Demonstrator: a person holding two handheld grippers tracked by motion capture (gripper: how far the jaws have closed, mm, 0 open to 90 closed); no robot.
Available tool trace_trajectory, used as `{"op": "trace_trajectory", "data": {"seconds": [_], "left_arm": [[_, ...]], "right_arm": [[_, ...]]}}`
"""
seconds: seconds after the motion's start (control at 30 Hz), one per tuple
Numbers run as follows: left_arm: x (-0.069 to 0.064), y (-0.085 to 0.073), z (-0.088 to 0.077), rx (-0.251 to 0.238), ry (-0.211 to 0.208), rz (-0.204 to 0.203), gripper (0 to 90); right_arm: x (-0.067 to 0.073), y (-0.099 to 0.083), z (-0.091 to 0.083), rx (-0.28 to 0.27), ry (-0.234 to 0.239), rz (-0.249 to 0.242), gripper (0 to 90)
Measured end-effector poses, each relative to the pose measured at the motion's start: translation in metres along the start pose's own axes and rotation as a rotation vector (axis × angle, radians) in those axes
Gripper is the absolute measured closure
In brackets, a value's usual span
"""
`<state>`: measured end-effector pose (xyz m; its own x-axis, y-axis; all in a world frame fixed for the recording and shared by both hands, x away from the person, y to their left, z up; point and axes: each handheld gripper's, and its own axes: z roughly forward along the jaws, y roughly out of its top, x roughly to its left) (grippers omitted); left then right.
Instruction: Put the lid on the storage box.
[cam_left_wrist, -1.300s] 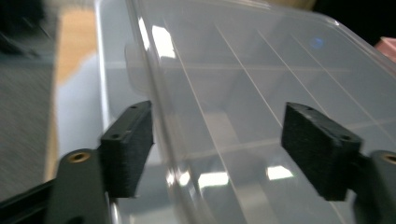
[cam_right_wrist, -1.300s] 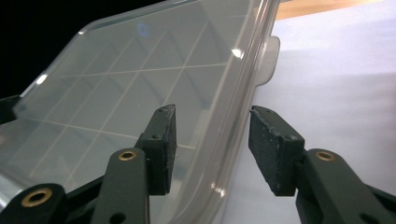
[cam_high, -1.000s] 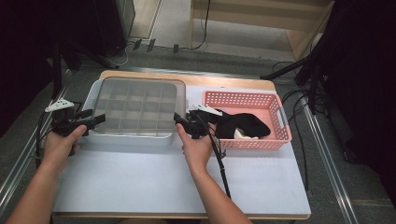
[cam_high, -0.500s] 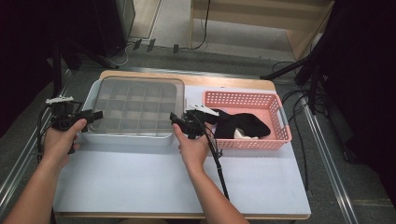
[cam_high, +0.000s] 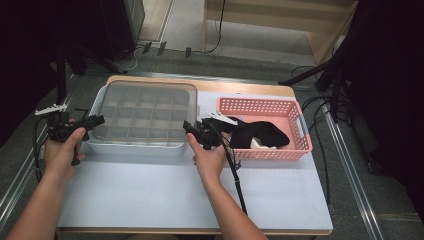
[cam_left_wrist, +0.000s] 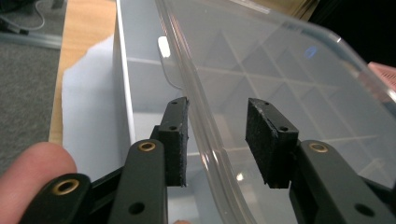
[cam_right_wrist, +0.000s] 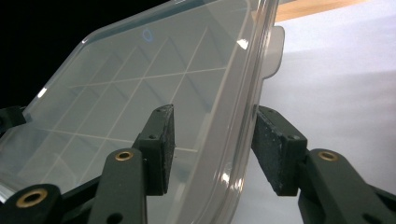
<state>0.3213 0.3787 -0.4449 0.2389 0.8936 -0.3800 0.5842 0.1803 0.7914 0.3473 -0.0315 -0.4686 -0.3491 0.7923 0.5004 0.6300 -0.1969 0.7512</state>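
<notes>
Here each unclenched tool, left tool (cam_high: 95, 120) closing and right tool (cam_high: 189, 126), straddles the lid (cam_high: 145, 107) rim, pink basket (cam_high: 300, 131) beside.

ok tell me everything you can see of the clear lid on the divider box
The clear, slightly frosted plastic lid is a rounded rectangle with a raised rim and a small tab on an edge. It lies flat on the pale grey compartment box, whose grid of dividers shows through. The left claw and right claw each straddle an opposite edge of its rim, pads not yet pressing; the left has just been closing.
</notes>
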Motion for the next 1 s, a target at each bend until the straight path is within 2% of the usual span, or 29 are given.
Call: {"op": "trace_trajectory", "data": {"seconds": [0.03,0.2,0.33,0.7,0.93,1.0], "left_arm": [[0.0,0.0,-0.001,-0.009,0.0,0.003,62.4],[0.0,0.001,-0.006,-0.015,0.002,0.005,63.9],[0.0,0.001,-0.011,-0.024,0.0,0.0,65.0],[-0.002,0.0,-0.022,-0.048,-0.01,-0.003,66.4],[-0.003,-0.007,-0.032,-0.058,-0.002,0.015,66.4],[-0.002,-0.011,-0.035,-0.056,0.004,0.012,66.4]], "right_arm": [[0.001,0.0,-0.001,0.003,0.005,0.017,52.0],[0.002,-0.002,-0.003,-0.01,0.009,0.003,53.5],[0.004,-0.003,-0.004,0.005,0.016,0.015,53.6],[0.009,-0.003,-0.01,-0.01,0.023,0.007,54.4],[0.014,-0.007,-0.017,-0.008,0.032,0.004,55.2],[0.016,-0.011,-0.018,-0.011,0.032,-0.013,55.3]]}}
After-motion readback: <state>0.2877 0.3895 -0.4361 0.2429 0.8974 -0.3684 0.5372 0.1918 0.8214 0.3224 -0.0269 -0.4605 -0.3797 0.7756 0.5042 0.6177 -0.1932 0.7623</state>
